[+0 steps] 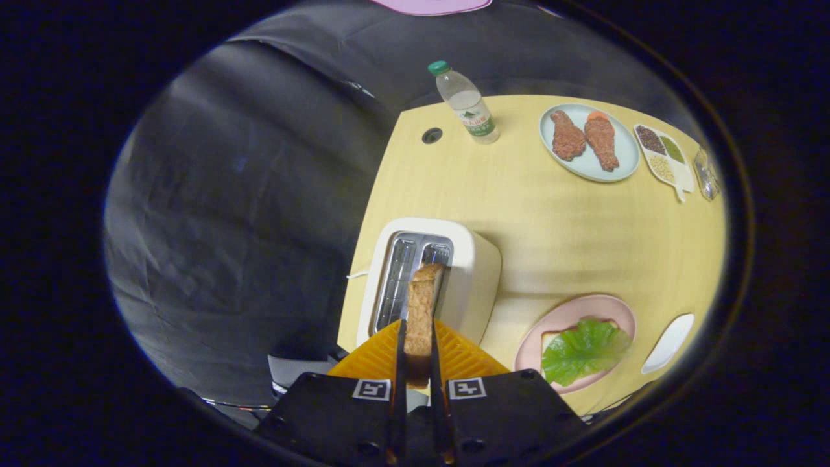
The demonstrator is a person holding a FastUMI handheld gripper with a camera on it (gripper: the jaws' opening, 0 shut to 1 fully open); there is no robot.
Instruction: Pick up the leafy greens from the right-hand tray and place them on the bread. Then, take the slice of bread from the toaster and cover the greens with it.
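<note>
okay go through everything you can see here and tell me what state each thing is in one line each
Gripper: shut on the toast slice.
Brown toast slice: upright, clamped between the orange fingers, above the toaster.
White two-slot toaster: both slots look empty.
Green leafy greens: lying on the bread, uncovered.
Pink plate: holds bread and greens.
Clear plastic bottle: standing, green cap on.

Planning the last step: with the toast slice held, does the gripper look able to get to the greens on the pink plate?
Probably yes: the gripper grips the bread slice above the toaster, and bare table lies between it and the greens.
</note>
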